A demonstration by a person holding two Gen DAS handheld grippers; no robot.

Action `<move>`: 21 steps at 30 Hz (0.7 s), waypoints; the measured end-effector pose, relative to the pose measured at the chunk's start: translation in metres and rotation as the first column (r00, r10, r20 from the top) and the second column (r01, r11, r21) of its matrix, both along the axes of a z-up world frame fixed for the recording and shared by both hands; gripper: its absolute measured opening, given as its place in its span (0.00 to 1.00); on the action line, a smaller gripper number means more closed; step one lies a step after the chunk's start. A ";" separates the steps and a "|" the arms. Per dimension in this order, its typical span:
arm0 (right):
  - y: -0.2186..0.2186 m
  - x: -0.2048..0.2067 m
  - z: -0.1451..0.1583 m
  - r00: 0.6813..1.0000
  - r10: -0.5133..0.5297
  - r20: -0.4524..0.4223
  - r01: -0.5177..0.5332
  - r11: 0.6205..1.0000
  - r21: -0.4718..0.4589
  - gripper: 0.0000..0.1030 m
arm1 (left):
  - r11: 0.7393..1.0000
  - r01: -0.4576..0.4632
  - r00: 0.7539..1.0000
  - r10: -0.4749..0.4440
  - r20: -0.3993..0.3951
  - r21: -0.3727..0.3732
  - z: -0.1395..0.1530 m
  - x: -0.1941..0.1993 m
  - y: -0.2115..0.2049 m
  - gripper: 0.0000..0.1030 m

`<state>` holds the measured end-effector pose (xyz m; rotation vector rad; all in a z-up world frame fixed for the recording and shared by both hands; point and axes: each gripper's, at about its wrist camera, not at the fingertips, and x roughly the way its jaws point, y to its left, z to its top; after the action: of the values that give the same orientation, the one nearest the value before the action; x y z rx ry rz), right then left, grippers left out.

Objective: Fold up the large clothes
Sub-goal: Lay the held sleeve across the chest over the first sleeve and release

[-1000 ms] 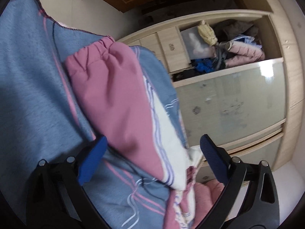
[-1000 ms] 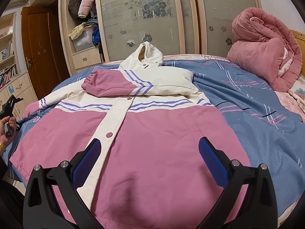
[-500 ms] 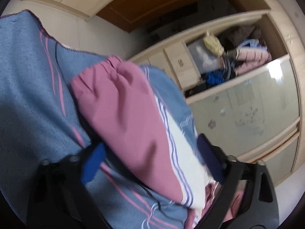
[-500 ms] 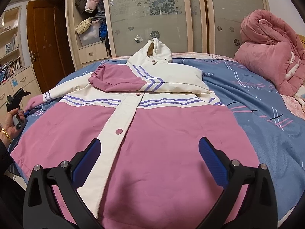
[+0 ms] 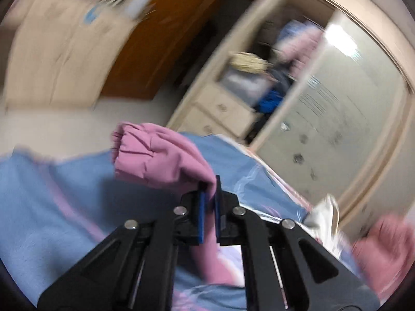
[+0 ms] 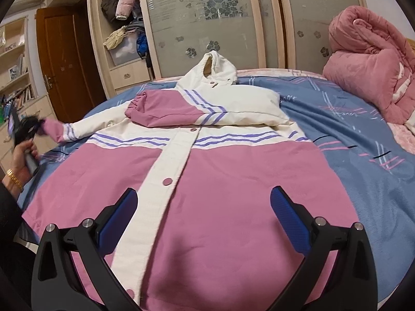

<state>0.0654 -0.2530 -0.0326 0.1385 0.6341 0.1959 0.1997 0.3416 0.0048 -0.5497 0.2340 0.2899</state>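
Note:
A pink and white hooded jacket [image 6: 220, 181] lies face up on the blue bedspread [image 6: 350, 129], its right sleeve folded across the chest. My left gripper [image 5: 209, 197] is shut on the pink cuff of the other sleeve [image 5: 160, 155] and holds it lifted above the bed. In the right wrist view that left gripper [image 6: 26, 127] sits at the bed's left edge in a person's hand [image 6: 20, 160], with the sleeve [image 6: 85, 129] stretched towards it. My right gripper [image 6: 202, 220] hovers open over the jacket's lower front, nothing between its fingers.
A rolled pink quilt [image 6: 371, 77] lies at the bed's far right. Behind the bed stand a wardrobe with frosted sliding doors [image 6: 207, 26], open shelves stuffed with clothes [image 6: 124, 20] and a brown door [image 6: 64, 64]. Bookshelves [image 6: 15, 72] line the left wall.
My left gripper has closed on the pink sleeve cuff, lifted it and rolled. My right gripper has stayed open above the jacket's lower front.

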 end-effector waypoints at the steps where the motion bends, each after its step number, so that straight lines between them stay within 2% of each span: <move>1: 0.000 0.000 -0.001 1.000 0.004 -0.002 -0.004 1.000 0.003 0.99 | 0.997 0.024 1.000 -0.023 -0.015 0.067 0.012 0.011 -0.019 0.05; 2: 0.000 0.001 -0.001 1.000 0.004 -0.005 -0.004 1.000 0.002 0.99 | 0.981 0.069 0.997 -0.062 -0.045 0.179 0.031 0.031 -0.053 0.05; 3: 0.000 0.002 -0.002 1.000 0.003 -0.012 -0.003 1.000 0.003 0.99 | 0.960 0.106 0.994 -0.093 -0.064 0.258 0.045 0.045 -0.080 0.05; 4: 0.000 0.003 -0.003 1.000 0.003 -0.017 -0.003 1.000 0.007 0.99 | 0.920 0.170 0.985 -0.146 -0.092 0.352 0.062 0.063 -0.121 0.06; 5: -0.001 0.004 -0.004 1.000 0.001 -0.022 -0.001 1.000 0.012 0.99 | 0.890 0.218 0.976 -0.188 -0.114 0.400 0.069 0.072 -0.147 0.08; 6: -0.002 0.006 -0.004 1.000 -0.002 -0.027 0.002 1.000 0.019 0.99 | 0.848 0.279 0.960 -0.239 -0.145 0.451 0.076 0.082 -0.180 0.10; 8: -0.005 0.007 -0.004 0.999 -0.009 -0.031 0.010 0.999 0.037 0.99 | 0.753 0.406 0.913 -0.352 -0.204 0.518 0.077 0.098 -0.251 0.14; 9: -0.006 0.008 -0.004 0.999 -0.010 -0.034 0.011 0.999 0.045 0.99 | 0.722 0.452 0.891 -0.389 -0.232 0.524 0.072 0.105 -0.279 0.21; 10: -0.007 0.008 -0.004 0.999 -0.009 -0.036 0.011 0.998 0.055 0.99 | 0.700 0.498 0.867 -0.415 -0.277 0.512 0.062 0.114 -0.304 0.34; 11: -0.007 0.008 -0.004 0.999 -0.008 -0.040 0.011 0.998 0.063 0.99 | 0.684 0.570 0.818 -0.423 -0.389 0.456 0.041 0.130 -0.332 0.93; 12: -0.007 0.008 -0.003 0.999 -0.005 -0.041 0.008 0.998 0.067 0.99 | 0.681 0.607 0.782 -0.422 -0.458 0.410 0.027 0.144 -0.344 0.98; 13: -0.008 0.008 -0.003 0.999 -0.001 -0.042 0.004 0.998 0.070 0.99 | 0.679 0.648 0.726 -0.415 -0.548 0.344 0.005 0.155 -0.359 0.98; 14: -0.008 0.008 -0.003 0.999 0.003 -0.042 0.000 0.997 0.071 0.99 | 0.693 0.668 0.667 -0.398 -0.630 0.270 -0.022 0.161 -0.370 0.98; 15: -0.008 0.007 -0.002 0.999 0.009 -0.041 -0.006 0.998 0.070 0.99 | 0.704 0.676 0.633 -0.404 -0.660 0.218 -0.038 0.159 -0.375 0.98; 16: -0.008 0.006 -0.002 0.999 0.012 -0.038 -0.009 0.997 0.070 0.99 | 0.703 0.695 0.603 -0.454 -0.656 0.152 -0.051 0.147 -0.379 0.98; 17: -0.009 0.004 0.000 0.999 0.016 -0.034 -0.014 0.997 0.072 0.99 | 0.691 0.709 0.600 -0.485 -0.637 0.142 -0.054 0.132 -0.380 0.98; 18: -0.010 0.003 0.000 0.999 0.018 -0.032 -0.016 0.997 0.073 0.99 | 0.679 0.716 0.608 -0.496 -0.620 0.160 -0.055 0.114 -0.384 0.98; 21: -0.013 0.002 0.000 0.999 0.010 -0.034 -0.007 0.997 0.074 0.99 | 0.648 0.724 0.648 -0.522 -0.555 0.236 -0.051 0.042 -0.384 0.98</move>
<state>0.0678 -0.2661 -0.0325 0.2104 0.6615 0.2254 0.2422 -0.0423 -0.0458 0.0983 0.7763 -0.2536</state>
